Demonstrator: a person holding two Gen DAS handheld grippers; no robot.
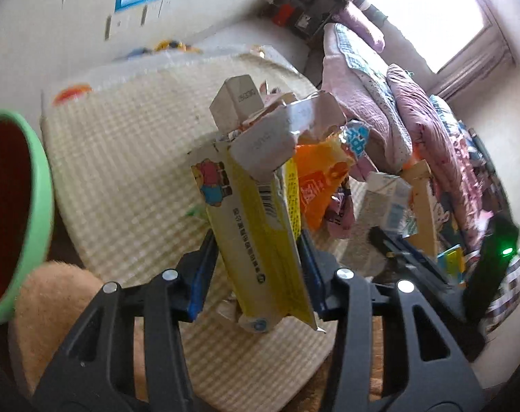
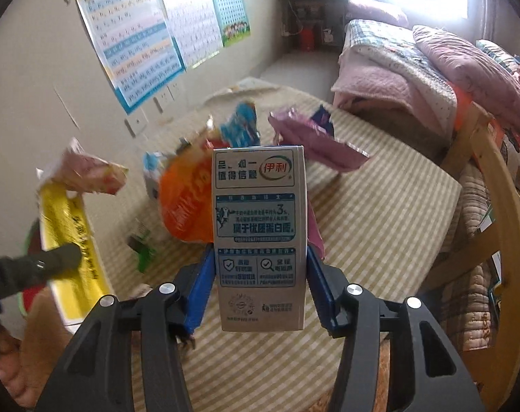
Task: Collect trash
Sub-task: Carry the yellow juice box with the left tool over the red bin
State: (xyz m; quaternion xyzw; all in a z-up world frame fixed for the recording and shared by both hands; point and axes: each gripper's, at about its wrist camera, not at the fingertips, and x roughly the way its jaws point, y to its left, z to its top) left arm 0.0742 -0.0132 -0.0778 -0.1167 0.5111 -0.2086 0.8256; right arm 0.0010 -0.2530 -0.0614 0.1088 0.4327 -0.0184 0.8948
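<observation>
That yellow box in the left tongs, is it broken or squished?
Yes. The yellow box held in the left tongs is torn open on top, with grey flaps bent outward. The milk carton between the right tongs looks whole.

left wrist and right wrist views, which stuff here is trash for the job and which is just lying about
For the job:
- yellow carton, clamped in the left tool
- milk carton, between the right tool's pads
- orange wrapper
- pink wrapper
- green-rimmed bin

Just lying about:
- folded quilts
- wall posters
- checked mat
</observation>
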